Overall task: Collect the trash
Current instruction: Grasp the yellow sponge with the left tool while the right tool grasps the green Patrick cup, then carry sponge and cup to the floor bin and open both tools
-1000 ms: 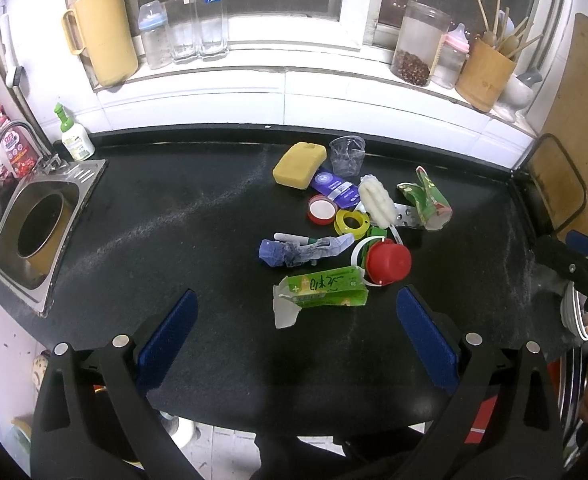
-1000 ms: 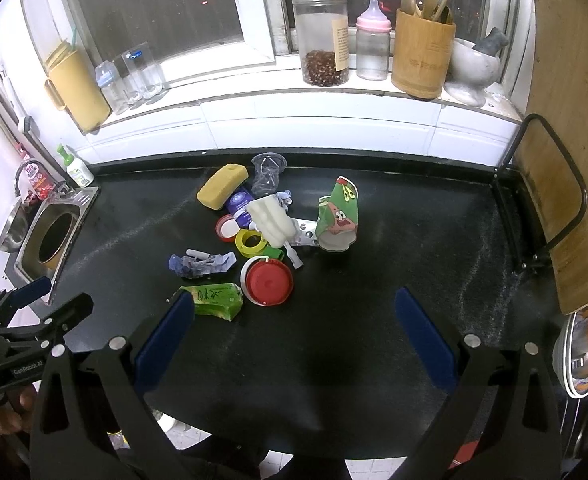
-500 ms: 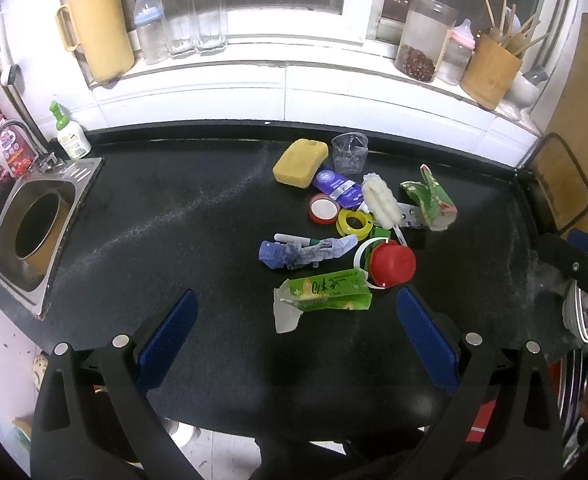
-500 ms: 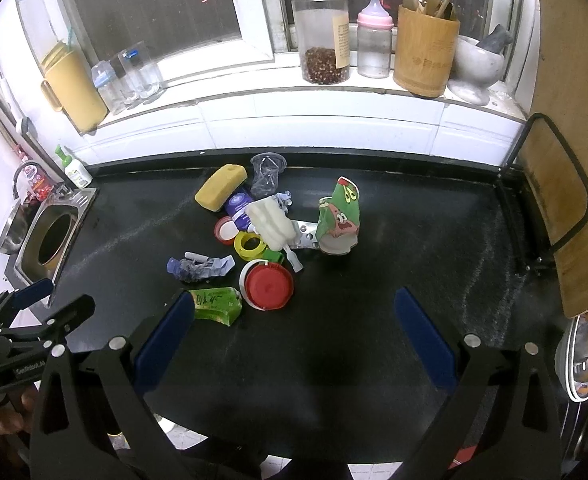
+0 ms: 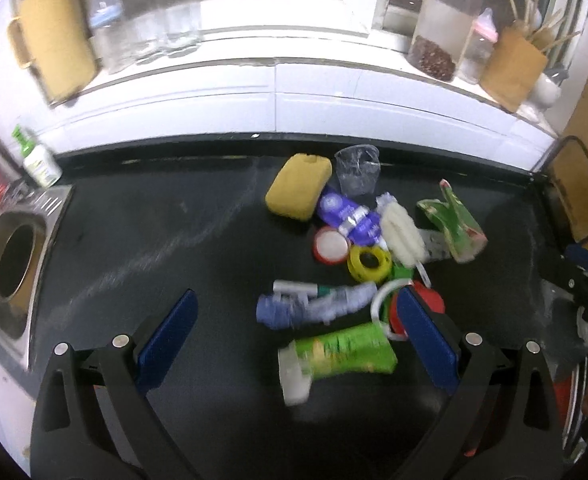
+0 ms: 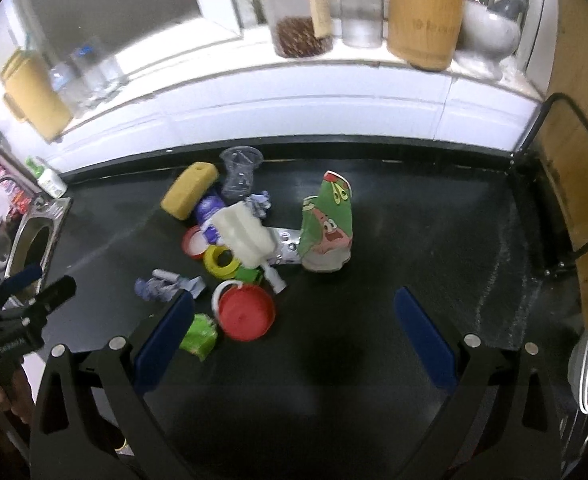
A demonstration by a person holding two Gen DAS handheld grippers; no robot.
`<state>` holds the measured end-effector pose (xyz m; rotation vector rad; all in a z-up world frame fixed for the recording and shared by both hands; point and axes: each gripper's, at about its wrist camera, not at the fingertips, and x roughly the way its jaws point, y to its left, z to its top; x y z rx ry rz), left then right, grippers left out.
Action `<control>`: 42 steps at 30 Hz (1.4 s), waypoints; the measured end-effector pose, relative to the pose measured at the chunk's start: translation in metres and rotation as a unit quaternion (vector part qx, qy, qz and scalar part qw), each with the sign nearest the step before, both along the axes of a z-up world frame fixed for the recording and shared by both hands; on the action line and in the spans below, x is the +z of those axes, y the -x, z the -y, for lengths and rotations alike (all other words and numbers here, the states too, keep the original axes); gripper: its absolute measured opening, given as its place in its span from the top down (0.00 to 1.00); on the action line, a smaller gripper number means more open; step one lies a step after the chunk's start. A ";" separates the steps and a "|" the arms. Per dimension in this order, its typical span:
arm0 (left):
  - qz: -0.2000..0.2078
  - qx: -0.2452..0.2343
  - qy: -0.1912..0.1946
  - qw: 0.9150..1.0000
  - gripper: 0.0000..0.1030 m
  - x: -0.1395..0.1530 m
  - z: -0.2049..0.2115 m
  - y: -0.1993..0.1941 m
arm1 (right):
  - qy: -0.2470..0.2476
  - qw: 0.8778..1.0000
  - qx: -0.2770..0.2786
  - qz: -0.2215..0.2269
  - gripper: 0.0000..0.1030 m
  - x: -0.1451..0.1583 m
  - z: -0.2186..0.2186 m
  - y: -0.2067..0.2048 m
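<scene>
trash (image 5: 345,276): whole pile on the counter (image 5: 154,240), nothing picked (no bin visible)
left gripper (image 5: 294,334): wide, empty
right gripper (image 6: 294,334): wide, empty

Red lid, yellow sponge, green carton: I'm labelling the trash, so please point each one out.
Red lid (image 6: 246,312), right wrist view, centre of its top.
Yellow sponge (image 5: 298,191), left wrist view, middle of its top face.
Green carton (image 5: 343,351), left wrist view, mid-body.

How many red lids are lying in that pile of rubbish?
2: a big red lid at the pile's near edge, and a smaller white-centred lid beside the yellow tape ring. More could be buried.
</scene>
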<state>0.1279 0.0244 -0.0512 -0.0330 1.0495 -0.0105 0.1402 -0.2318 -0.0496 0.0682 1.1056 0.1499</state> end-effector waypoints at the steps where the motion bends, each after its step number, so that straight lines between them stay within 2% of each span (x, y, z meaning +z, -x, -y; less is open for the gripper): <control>1: -0.005 -0.003 -0.002 1.000 0.06 -0.006 -0.001 -0.011 | 0.001 1.000 -0.001 -0.004 0.06 -0.007 0.000 -0.008; 9: -0.029 -0.052 0.015 0.998 0.06 -0.075 -0.010 -0.113 | -0.010 0.998 -0.004 -0.057 0.06 -0.075 0.003 -0.078; 13: -0.039 -0.076 0.005 0.996 0.06 -0.106 -0.014 -0.151 | 0.003 0.996 -0.011 -0.084 0.06 -0.103 0.006 -0.104; 16: -0.055 -0.093 0.020 0.994 0.06 -0.130 -0.018 -0.176 | 0.002 0.994 -0.016 -0.108 0.06 -0.124 0.009 -0.117; 19: -0.065 -0.104 0.018 0.992 0.06 -0.147 -0.018 -0.191 | -0.001 0.992 -0.020 -0.126 0.07 -0.140 0.011 -0.127; 22: -0.068 -0.113 0.022 0.991 0.07 -0.158 -0.015 -0.200 | -0.004 0.989 -0.021 -0.143 0.17 -0.153 0.014 -0.133; 23: -0.067 -0.116 0.021 0.991 0.11 -0.160 -0.014 -0.200 | -0.008 0.989 -0.021 -0.148 0.31 -0.154 0.015 -0.133; 24: -0.064 -0.119 0.025 0.991 0.14 -0.160 -0.014 -0.201 | -0.011 0.988 -0.021 -0.152 0.47 -0.155 0.016 -0.134; 26: -0.068 -0.121 0.038 0.990 0.41 -0.158 -0.014 -0.203 | -0.010 0.988 -0.022 -0.152 0.46 -0.156 0.018 -0.134; 28: -0.068 -0.117 0.033 0.990 0.43 -0.155 -0.012 -0.203 | -0.007 0.989 -0.021 -0.148 0.47 -0.153 0.019 -0.132; 32: -0.048 -0.109 0.023 0.993 0.46 -0.131 -0.011 -0.191 | -0.002 0.993 -0.025 -0.118 0.48 -0.130 0.022 -0.125; 38: -0.023 -0.087 0.014 0.996 0.47 -0.078 -0.009 -0.150 | -0.005 0.997 -0.015 -0.078 0.48 -0.085 0.029 -0.100; 42: -0.010 -0.067 0.010 0.998 0.47 -0.044 -0.002 -0.106 | -0.007 0.999 0.001 -0.046 0.48 -0.056 0.019 -0.070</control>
